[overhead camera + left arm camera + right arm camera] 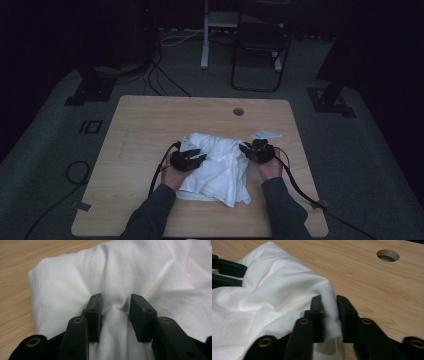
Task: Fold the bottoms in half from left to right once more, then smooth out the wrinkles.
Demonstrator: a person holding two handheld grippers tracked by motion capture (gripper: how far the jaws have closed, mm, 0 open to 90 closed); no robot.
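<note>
A crumpled white cloth (220,167) lies on the near middle of the wooden table (150,125). My left gripper (200,158) rests on the cloth's left side. In the left gripper view the left gripper (116,301) pinches a raised fold of the cloth (112,272), and creases run out from its jaws. My right gripper (246,148) is at the cloth's right edge. In the right gripper view the right gripper (329,300) straddles the cloth's (279,282) edge; a dark gap shows beside one jaw, so the pads do not press it. The left gripper (227,270) appears there at far left.
A round cable hole (238,111) (388,255) sits in the table's far side. Cables trail from both grippers off the table's near edge. Beyond the table, on the dark floor, stand a black chair (260,45) and a white post (204,35).
</note>
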